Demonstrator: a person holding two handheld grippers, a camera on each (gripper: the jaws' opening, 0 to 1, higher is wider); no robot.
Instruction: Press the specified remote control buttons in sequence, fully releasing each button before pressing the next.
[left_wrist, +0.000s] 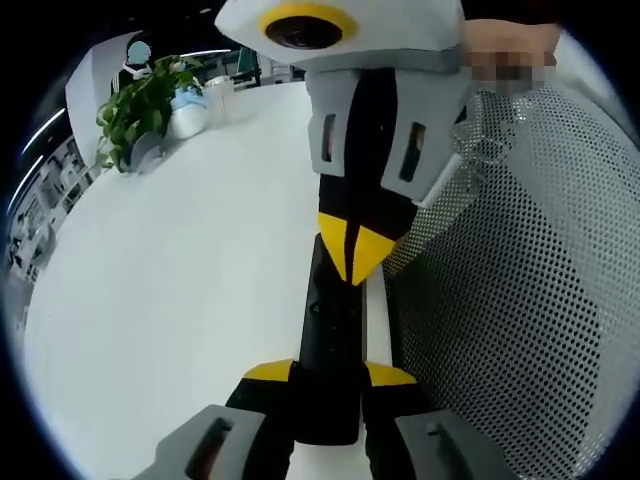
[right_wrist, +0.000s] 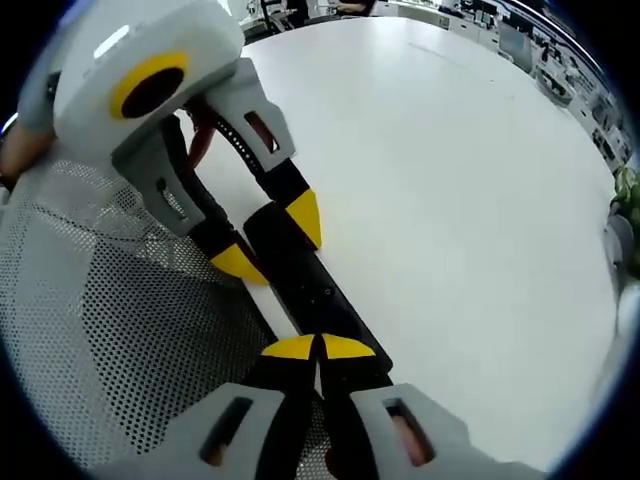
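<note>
Remote (left_wrist: 330, 340) lies on the counter (left_wrist: 180, 290) by a mesh chair (left_wrist: 530, 300), clamped by left gripper (left_wrist: 330, 372). Right gripper (right_wrist: 318, 348), tips together, presses it; off-centre push could hit the wrong btn.

Remote controls: one, black (left_wrist: 330, 340)
Grippers: two, left (left_wrist: 330, 375) and right (right_wrist: 318, 350)
Potted plants: one (left_wrist: 140, 105)
White tables: one (left_wrist: 180, 300)
Perforated mesh panels: one (left_wrist: 530, 300)
</note>
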